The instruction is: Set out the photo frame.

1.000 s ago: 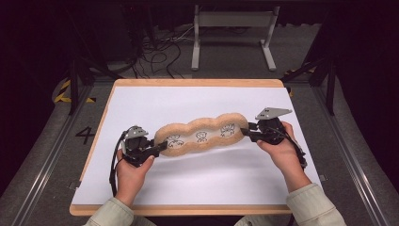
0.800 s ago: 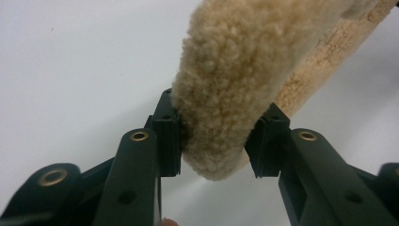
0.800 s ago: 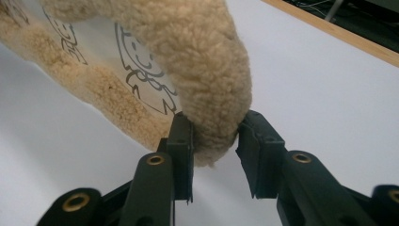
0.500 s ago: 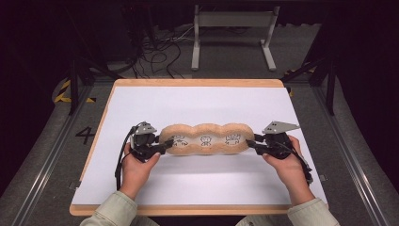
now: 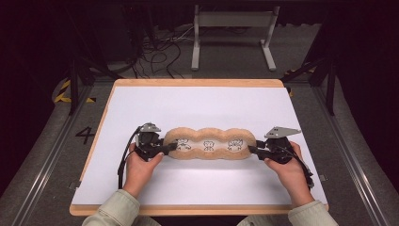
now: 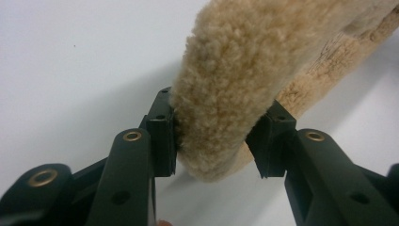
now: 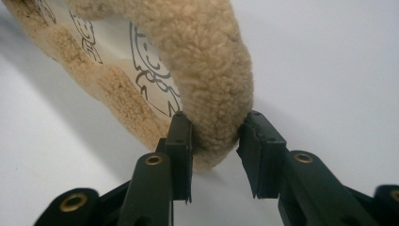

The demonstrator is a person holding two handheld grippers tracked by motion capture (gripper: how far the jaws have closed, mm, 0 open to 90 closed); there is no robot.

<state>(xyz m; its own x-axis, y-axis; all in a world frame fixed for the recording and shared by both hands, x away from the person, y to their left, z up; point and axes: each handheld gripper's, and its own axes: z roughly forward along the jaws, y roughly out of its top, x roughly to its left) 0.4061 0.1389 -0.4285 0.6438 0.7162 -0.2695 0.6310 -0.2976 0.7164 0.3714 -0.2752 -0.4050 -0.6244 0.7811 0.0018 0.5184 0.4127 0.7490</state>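
Fleecy tan three-lobed cushion [image 5: 209, 143].

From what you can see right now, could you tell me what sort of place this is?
Probably a lab recording station: a white-topped table with a wooden rim, loose cables on the dark floor behind it, and a metal stand.

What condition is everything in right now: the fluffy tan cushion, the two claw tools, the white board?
Fluffy tan cushion: stretched flat on the board, printed side up, each end between a gripper's jaws.
Left gripper: jaws have just been opening; its pads still touch the cushion's left end.
Right gripper: shut on the cushion's right end.
White board: lying flat, bearing the cushion.
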